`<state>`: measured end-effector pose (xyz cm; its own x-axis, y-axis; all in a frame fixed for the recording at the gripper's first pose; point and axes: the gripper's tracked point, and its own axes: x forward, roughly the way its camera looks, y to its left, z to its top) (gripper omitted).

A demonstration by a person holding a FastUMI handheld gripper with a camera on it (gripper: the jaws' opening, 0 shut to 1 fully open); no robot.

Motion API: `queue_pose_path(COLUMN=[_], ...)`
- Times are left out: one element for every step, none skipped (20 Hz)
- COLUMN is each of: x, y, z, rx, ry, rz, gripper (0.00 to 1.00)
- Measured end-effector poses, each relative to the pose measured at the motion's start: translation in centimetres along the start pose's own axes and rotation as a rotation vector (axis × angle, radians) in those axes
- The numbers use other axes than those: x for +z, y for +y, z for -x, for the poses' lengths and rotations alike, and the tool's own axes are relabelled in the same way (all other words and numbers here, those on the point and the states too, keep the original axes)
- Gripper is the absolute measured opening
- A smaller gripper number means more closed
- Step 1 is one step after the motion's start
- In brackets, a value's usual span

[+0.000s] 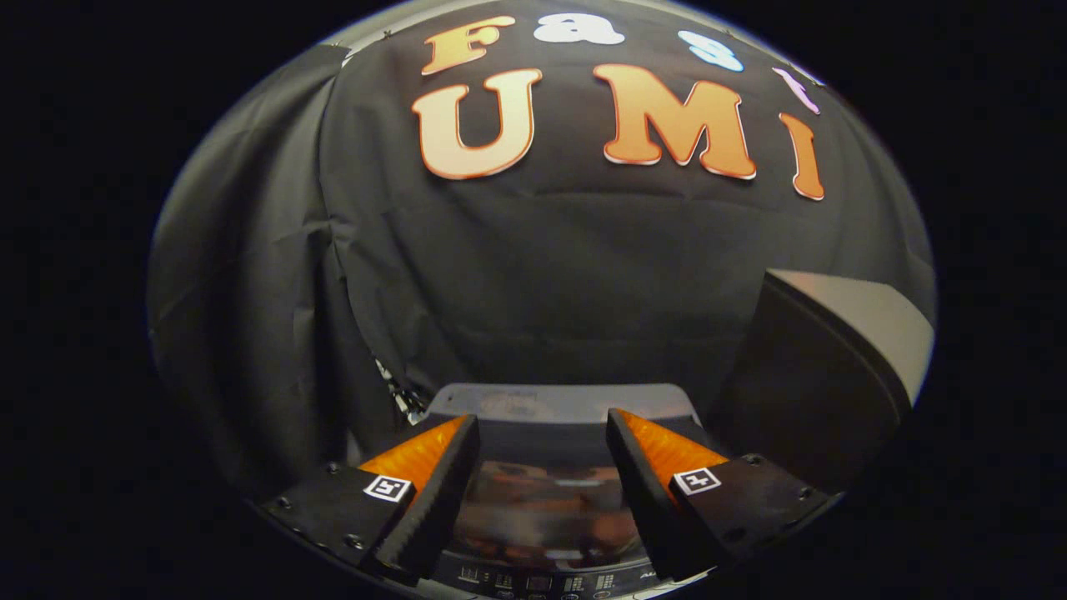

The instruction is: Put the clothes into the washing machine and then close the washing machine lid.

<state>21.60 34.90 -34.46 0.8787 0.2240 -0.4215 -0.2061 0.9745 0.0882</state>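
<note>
The washing machine [558, 403] lies right below me, its grey back edge just beyond my fingertips. Its glossy dark lid [546, 508] lies flat and down, and shows between my two fingers with reflections on it. The machine's control panel [542, 582] with small markings runs along the near edge under the fingers. My gripper [542, 418] is open above the lid, fingers wide apart, with nothing between them.
A dark box-like thing with a pale grey top [842, 350] stands just right of the machine, higher than the lid. The booth's black cloth wall [533, 275] hangs close behind the machine and wraps round on the left.
</note>
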Motion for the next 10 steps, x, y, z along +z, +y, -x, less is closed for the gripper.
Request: queue_pose_path(x=[-0.6, -1.1, -1.4, -1.4, -1.3, -1.0, -0.4, -0.1, 0.5, 1.2], y=[0.1, 0.2, 0.4, 0.5, 0.6, 0.6, 0.6, 0.5, 0.3, 0.3], z=[0.0, 0.3, 0.2, 0.2, 0.3, 0.7, 0.8, 0.9, 1.3, 2.0], rx=[0.002, 0.007, 0.010, 0.012, 0.015, 0.018, 0.018, 0.019, 0.017, 0.019], ry=[0.011, 0.022, 0.031, 0.035, 0.034, 0.029, 0.024, 0.016, 0.010, -0.002], rz=[-0.003, -0.011, -0.016, -0.014, -0.011, -0.008, -0.004, 0.000, 0.002, 0.000], gripper=[0.99, 0.98, 0.98, 0.98, 0.98, 0.98, 0.98, 0.98, 0.98, 0.98])
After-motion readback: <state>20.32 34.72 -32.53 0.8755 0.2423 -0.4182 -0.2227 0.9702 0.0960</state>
